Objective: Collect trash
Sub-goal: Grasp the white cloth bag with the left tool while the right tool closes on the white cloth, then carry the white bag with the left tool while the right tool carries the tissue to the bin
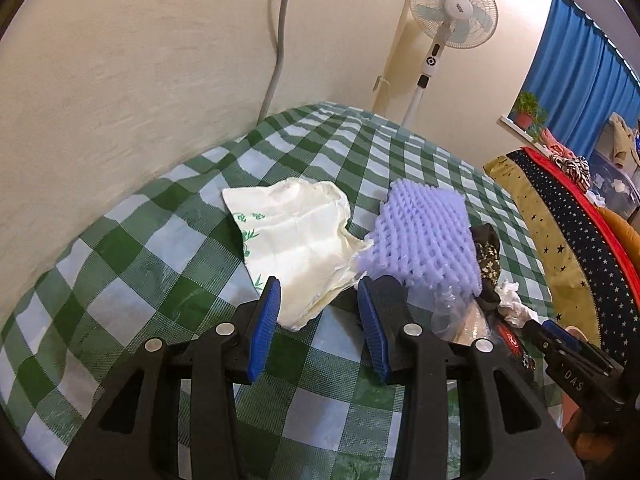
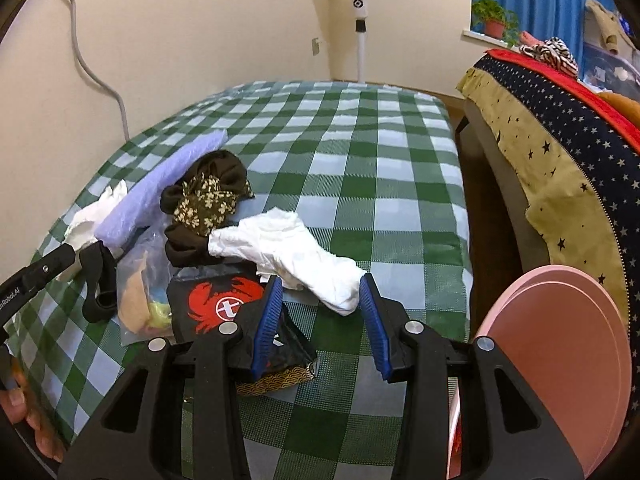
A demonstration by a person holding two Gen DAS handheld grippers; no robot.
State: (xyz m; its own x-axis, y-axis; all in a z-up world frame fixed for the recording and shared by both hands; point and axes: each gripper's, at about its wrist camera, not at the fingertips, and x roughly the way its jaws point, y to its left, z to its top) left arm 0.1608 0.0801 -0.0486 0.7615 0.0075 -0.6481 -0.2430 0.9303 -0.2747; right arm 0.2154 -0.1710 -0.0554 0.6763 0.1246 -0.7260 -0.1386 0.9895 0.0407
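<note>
The counter (image 2: pixel 400 168) wears a glossy green-and-white check cloth. Its far half lies bare and open up to the far edge, where a fan (image 1: pixel 456 8) stands against the cream wall. The left edge runs along that wall, with a grey cable (image 1: pixel 280 40) hanging down it. The right edge drops to a narrow gap beside a bed (image 2: pixel 560 152) draped in star-print fabric, and a pink round lid (image 2: pixel 560 360) crowds the near right corner.

All the trash sits in the near left part of the counter. A crumpled cream wrapper (image 1: pixel 296 240) with green print lies flat, touching a lilac foam net (image 1: pixel 428 232) with a ribbed lattice. Just beside the net are a dark floral rag (image 2: pixel 208 196), a clear plastic bag (image 2: pixel 140 292) and a black packet (image 2: pixel 216 304) with a red crab. A wrinkled white tissue (image 2: pixel 296 252) stretches long and soft from the rag toward open cloth.

The left claw (image 1: pixel 318 312) hangs partly open and empty, with the wrapper's near edge just ahead between its blue ribbed pads (image 1: pixel 266 320). The right claw (image 2: pixel 322 312) is also partly open, holding nothing; the tissue's near end lies between its tips, and whether they touch it is unclear
</note>
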